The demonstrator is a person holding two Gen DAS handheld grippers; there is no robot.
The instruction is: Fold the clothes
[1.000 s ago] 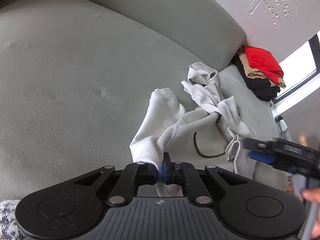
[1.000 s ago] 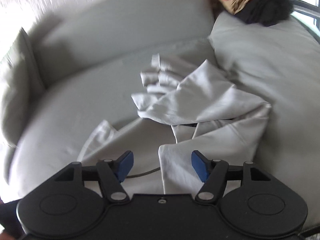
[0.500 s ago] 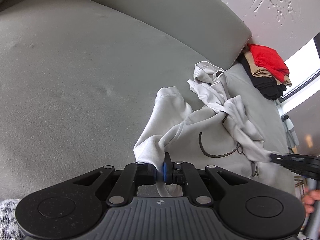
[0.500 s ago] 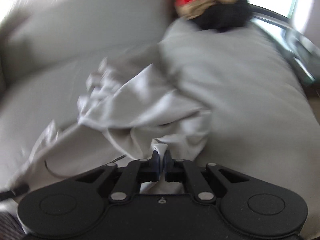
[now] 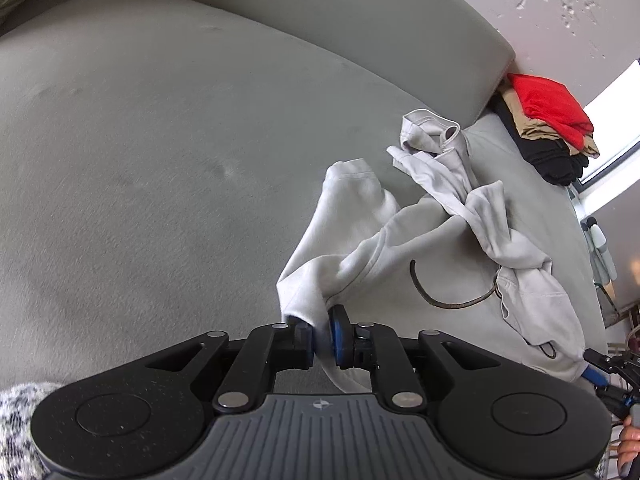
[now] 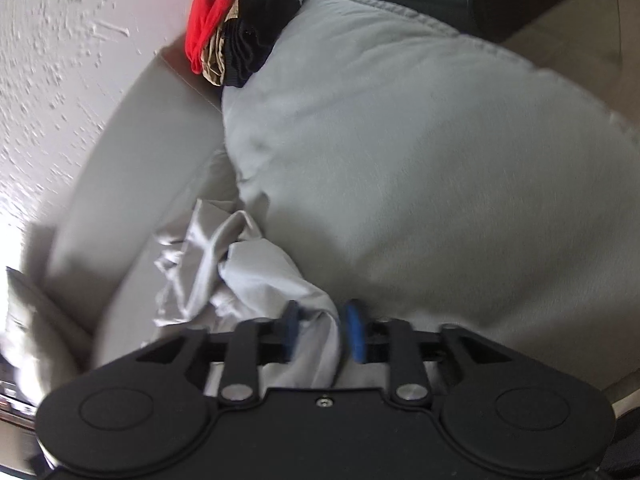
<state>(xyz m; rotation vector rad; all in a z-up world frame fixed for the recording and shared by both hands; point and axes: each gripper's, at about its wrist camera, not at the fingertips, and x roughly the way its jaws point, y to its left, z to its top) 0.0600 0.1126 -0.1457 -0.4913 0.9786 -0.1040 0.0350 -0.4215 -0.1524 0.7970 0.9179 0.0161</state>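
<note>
While both tongs hold cloth, the entry runs outward from them.

Left gripper (image 5: pixel 322 338): blue pads nearly together, pinching 1 corner of the light grey hoodie (image 5: pixel 400 248) at its near edge.

Right gripper (image 6: pixel 322 334): jaws narrowly apart with a fold of the same hoodie (image 6: pixel 256 276) bunched between the pads; grip looks loose, though blur keeps this uncertain.

Hoodie: lies crumpled on the grey sofa seat (image 5: pixel 140 160), ahead and to the right of the left gripper. Long axis runs from the 2 held corners away toward the backrest, cuffed sleeve (image 5: pixel 352 176) and collar end farthest. Dark drawstring (image 5: pixel 448 300) loops across the middle, nearer the right gripper.

Stack of red, tan and black clothes (image 5: pixel 548 128): on the armrest cushion, well apart, beyond the hoodie.

Judgement: pulling the 2 corners apart would spread the hem crosswise.
</note>
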